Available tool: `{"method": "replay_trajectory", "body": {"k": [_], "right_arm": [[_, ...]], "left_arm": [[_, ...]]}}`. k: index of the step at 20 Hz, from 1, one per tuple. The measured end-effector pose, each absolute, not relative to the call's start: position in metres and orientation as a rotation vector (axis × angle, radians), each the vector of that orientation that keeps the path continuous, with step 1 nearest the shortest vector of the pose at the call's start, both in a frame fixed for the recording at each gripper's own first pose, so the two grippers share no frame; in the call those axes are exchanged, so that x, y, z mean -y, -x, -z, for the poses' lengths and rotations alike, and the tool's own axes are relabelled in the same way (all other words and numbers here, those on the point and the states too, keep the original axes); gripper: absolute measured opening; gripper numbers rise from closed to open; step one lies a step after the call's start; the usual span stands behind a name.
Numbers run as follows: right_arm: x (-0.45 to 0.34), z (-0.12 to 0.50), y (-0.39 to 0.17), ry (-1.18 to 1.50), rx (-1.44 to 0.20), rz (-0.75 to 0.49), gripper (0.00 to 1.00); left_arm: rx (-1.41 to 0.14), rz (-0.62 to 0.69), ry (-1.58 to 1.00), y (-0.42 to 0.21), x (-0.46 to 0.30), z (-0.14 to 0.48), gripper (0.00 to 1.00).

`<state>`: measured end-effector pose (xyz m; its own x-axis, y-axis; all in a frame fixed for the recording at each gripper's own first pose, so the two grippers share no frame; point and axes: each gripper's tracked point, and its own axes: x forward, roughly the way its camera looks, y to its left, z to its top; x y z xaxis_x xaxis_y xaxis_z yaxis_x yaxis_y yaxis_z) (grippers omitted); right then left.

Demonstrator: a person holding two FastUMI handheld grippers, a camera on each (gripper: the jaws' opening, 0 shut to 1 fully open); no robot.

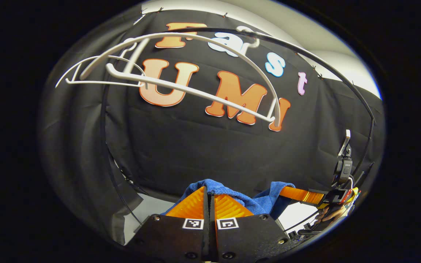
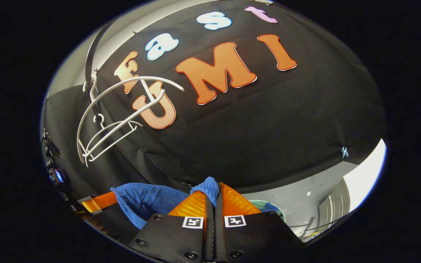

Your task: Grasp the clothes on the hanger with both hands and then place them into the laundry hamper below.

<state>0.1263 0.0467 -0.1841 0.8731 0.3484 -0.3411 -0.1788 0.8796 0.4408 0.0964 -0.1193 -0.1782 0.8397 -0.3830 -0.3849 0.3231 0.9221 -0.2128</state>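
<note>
Left gripper view, both grippers [image 1: 208, 195] pinching cloth [image 1: 249, 201]

A grey rail [image 2: 90, 54] runs along the top of the booth and carries two white plastic hangers, both bare. The larger hanger [image 1: 196, 91] hangs by its hook near the middle of the rail, tilted. The smaller hanger [image 1: 97, 82] hangs just beside it, toward the rail's end. Below is a pale grey floor [image 2: 305, 193]. On it, near the foot of the cloth wall, sits a round green-rimmed object [image 2: 260, 203], partly hidden, too little showing to name.
</note>
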Motion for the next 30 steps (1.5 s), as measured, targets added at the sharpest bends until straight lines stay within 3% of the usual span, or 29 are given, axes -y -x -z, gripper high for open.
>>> {"method": "replay_trajectory", "body": {"k": [10,30], "right_arm": [[-0.039,0.238,-0.129,-0.350,-0.510,-0.212,0.08],[-0.050,0.393,-0.119,-0.164,-0.810,-0.121,0.08]], "left_arm": [[-0.569,0.364,0.101,-0.108,0.146,0.242,0.00],[-0.882,0.284,-0.078,-0.102,0.115,0.396,0.00]]}}
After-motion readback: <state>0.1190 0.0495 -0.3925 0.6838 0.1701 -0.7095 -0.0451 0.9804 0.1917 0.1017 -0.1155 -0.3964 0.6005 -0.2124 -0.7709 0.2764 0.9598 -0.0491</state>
